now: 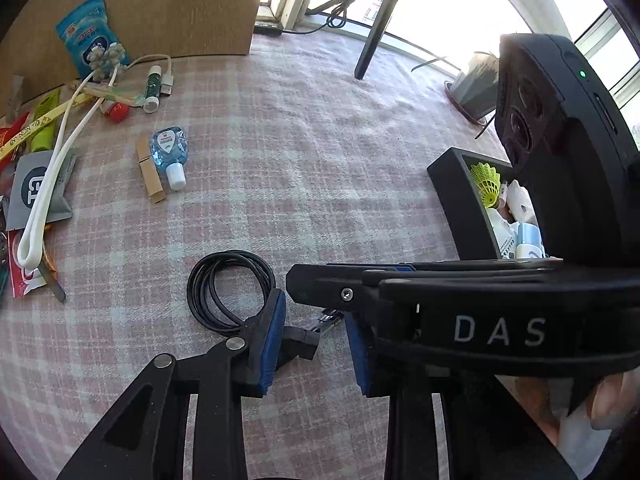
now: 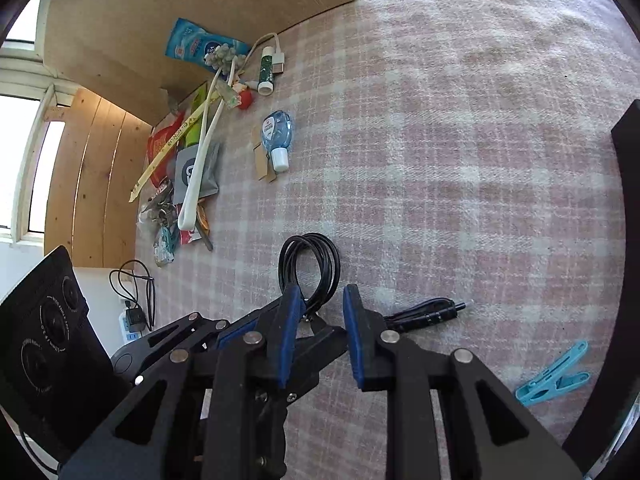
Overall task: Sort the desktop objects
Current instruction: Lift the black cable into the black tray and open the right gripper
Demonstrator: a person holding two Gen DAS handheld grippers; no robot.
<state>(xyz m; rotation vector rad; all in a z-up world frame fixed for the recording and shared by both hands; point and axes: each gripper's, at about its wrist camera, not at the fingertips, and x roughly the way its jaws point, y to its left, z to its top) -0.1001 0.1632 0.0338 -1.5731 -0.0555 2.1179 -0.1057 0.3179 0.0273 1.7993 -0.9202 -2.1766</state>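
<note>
1. Slippage: left gripper point(image 1: 316, 346) stands part-closed, not clamped; the black cable plug point(image 1: 301, 344) sits between its blue pads and touches only one, so it may drop.
2. Collision: right gripper point(image 2: 322, 336) straddles the coiled black cable point(image 2: 335, 268) on the pink checked tablecloth point(image 2: 440, 160). Whether it grips, I cannot tell. The tools crowd together.
3. Snagging: trailing loops may catch the rim of the black plastic storage box point(image 1: 456, 192).

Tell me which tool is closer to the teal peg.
Right. The peg lies on the cloth just right of the right tool; the left tool is further left, beyond the right one, both at the cable.
</note>
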